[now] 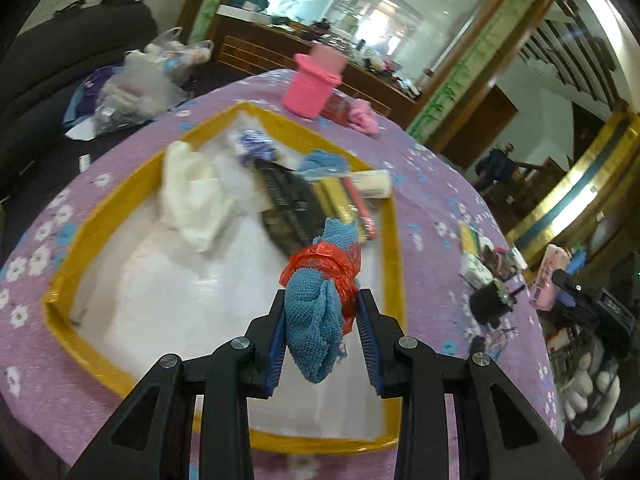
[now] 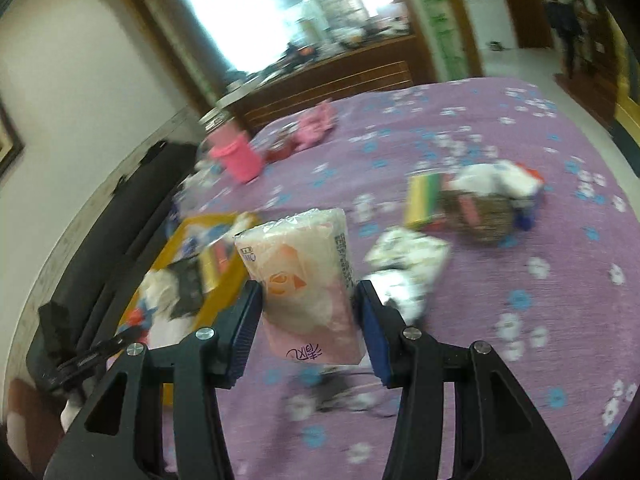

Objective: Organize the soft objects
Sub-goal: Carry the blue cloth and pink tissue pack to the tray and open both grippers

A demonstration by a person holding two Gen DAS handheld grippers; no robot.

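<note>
- the left claw (image 1: 322,312) is clenched on a blue knitted cloth (image 1: 316,328) bound with a red plastic strip, held over the yellow-rimmed tray (image 1: 396,240).
- the right claw (image 2: 308,312) grips a wrapped tissue pack (image 2: 308,276), lifted above the desk (image 2: 480,128) just right of the tray.
- already in the tray: a white cloth (image 1: 192,196), a second blue cloth (image 1: 324,162), a dark pouch and some boxes.
- still out on the purple flowered cover: a patterned pack (image 2: 408,252), a striped sponge (image 2: 422,200), a mixed pile beside it, a pink cloth (image 2: 316,124) and a pink cup (image 2: 238,158).
- my guess: about halfway, with both carried things still to drop in.
</note>
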